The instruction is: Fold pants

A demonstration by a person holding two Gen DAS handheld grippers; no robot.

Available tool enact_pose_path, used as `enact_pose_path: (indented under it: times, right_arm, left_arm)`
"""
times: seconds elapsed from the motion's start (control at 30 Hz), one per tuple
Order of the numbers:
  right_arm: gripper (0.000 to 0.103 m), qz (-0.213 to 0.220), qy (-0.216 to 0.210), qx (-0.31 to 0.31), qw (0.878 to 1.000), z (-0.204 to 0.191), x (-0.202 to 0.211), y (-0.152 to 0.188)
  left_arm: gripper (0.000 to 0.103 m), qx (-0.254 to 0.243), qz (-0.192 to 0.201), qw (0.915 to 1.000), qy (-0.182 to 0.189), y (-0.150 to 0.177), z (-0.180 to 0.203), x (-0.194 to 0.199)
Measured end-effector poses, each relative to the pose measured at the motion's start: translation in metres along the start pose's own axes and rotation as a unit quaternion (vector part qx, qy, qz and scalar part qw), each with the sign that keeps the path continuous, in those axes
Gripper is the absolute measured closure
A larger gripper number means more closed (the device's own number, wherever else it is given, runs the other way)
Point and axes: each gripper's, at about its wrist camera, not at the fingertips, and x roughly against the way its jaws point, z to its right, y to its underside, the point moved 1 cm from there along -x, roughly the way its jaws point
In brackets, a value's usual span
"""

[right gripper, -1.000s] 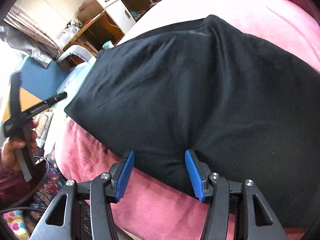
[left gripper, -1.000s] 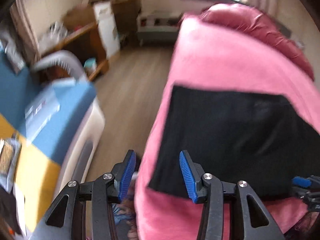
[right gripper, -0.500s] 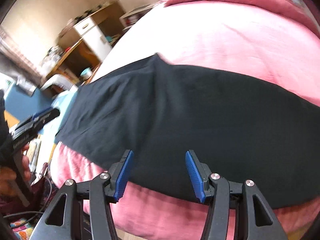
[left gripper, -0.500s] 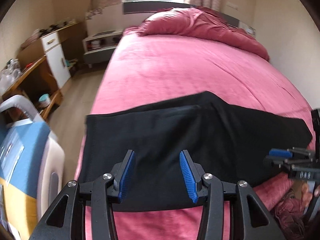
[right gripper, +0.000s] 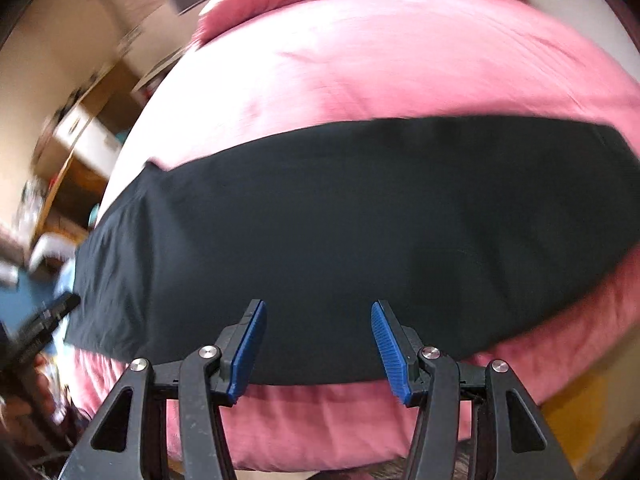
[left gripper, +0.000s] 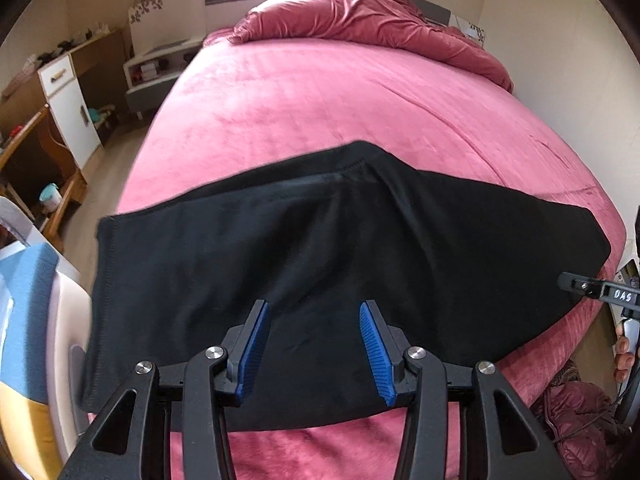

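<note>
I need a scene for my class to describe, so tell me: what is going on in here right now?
A person holds a two-finger gripper in each hand over a pink bed. Black pants lie spread flat across its near end. The left gripper and the right gripper are both open and hold nothing, each poised above the pants' near edge. The right-hand view is blurred. No grasp for a fold has been taken yet.
</note>
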Motion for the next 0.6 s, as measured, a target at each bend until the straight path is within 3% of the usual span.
enact_pose_path:
  times: [0.13, 0.3, 0.4, 0.47, 0.6]
  right_arm:
    - [0.048, 0.022, 0.004, -0.102, 0.995, 0.056, 0.015, 0.005]
    - [0.048, 0.051, -0.001, -0.167, 0.985, 0.103, 0.025, 0.008]
    - [0.064, 0.037, 0.008, -0.189, 0.981, 0.122, 0.014, 0.013]
    - [0.065, 0.046, -0.012, -0.203, 0.978, 0.134, 0.021, 0.016]
    - [0.064, 0.097, -0.036, -0.266, 0.958, 0.173, 0.047, 0.025]
  left_arm:
    - [0.055, -0.002, -0.016, 0.9998, 0.012, 0.003, 0.006, -0.016]
    - [0.055, -0.007, -0.057, 0.9982, 0.017, 0.013, 0.011, -0.040]
    - [0.055, -0.011, -0.065, 0.9978, 0.011, 0.019, 0.012, -0.048]
    - [0.054, -0.014, -0.067, 0.9976, 0.010, 0.019, 0.013, -0.049]
    - [0.054, -0.010, -0.070, 0.9975, 0.011, 0.019, 0.013, -0.050]
